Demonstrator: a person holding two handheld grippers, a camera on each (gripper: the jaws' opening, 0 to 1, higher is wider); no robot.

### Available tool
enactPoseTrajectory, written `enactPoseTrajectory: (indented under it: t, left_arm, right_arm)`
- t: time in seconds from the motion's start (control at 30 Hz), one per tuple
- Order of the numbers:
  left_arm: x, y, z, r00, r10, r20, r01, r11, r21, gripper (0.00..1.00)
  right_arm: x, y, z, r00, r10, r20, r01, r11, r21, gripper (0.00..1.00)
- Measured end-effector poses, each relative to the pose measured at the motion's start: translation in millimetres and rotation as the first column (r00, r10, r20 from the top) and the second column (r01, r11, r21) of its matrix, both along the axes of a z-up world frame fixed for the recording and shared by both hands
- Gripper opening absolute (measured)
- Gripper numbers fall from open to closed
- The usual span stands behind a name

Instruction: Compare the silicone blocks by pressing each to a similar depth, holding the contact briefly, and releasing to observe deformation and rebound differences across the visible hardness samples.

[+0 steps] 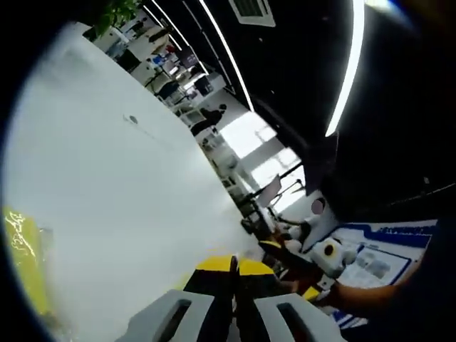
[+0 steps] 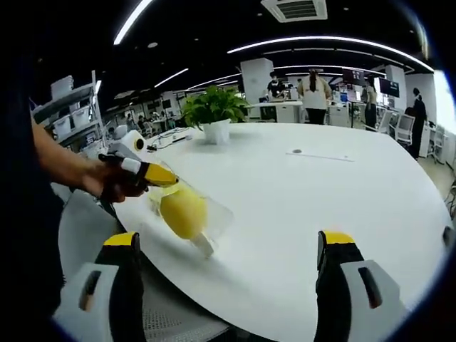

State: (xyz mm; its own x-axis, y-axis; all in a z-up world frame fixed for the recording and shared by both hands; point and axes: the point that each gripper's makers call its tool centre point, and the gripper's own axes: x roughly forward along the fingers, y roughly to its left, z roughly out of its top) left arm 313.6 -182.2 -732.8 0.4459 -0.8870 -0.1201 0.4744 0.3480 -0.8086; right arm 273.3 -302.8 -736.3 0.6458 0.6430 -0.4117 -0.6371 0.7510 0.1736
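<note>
Right gripper view: a potted plant (image 2: 214,114) at 12 o'clock on the white counter (image 2: 320,199), far side. People standing among desks beyond, shelving with bins at 10 o'clock. A small dark mark (image 2: 296,152) on the counter at 1 o'clock. Nothing between the right gripper (image 2: 231,263) and the yellow silicone block (image 2: 184,211), which lies in a clear plastic wrapper near the counter's near edge at 11 o'clock. Exact shape of the block hard to make out through the wrapper. Left gripper (image 2: 158,175) reaching in from 9 o'clock in a person's hand (image 2: 107,182), yellow tip touching the wrapper just above the block.

Left gripper view, rolled steeply: counter (image 1: 114,192) as a white blur, a yellow patch (image 1: 25,256) cut off at 8 o'clock, too blurred to name. Office rows and ceiling lights at 12 o'clock.

Right jaws spread wide, holding nothing, apart from the block. Left gripper (image 1: 235,267) jaws pressed together, gripping nothing visible.
</note>
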Motion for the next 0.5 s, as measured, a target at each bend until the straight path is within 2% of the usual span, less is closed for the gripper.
enactPoseTrajectory:
  t: [0.2, 0.4, 0.47, 0.5]
  left_arm:
    - [17.5, 6.3, -11.3, 0.998, 0.021, 0.061, -0.025, 0.998, 0.066, 0.0]
    - [37.4, 13.6, -24.7, 0.99, 0.052, 0.13, -0.073, 0.985, 0.159, 0.0]
    - [42.6, 16.6, -29.7, 0.993, 0.067, 0.1, -0.082, 0.984, 0.155, 0.0]
    - [44.0, 17.3, -31.1, 0.992, 0.067, 0.103, -0.084, 0.983, 0.164, 0.0]
  right_arm:
    - [-0.5, -0.6, -5.3, 1.0, 0.01, -0.017, -0.01, 1.0, -0.009, 0.97]
    - [1.9, 0.5, -5.0, 1.0, 0.003, -0.028, -0.003, 1.0, 0.0, 0.97]
    - [2.3, 1.5, -5.3, 1.0, 0.005, -0.028, -0.005, 1.0, -0.002, 0.97]
    - [2.1, 2.1, -5.1, 1.0, 0.006, -0.03, -0.006, 1.0, 0.0, 0.97]
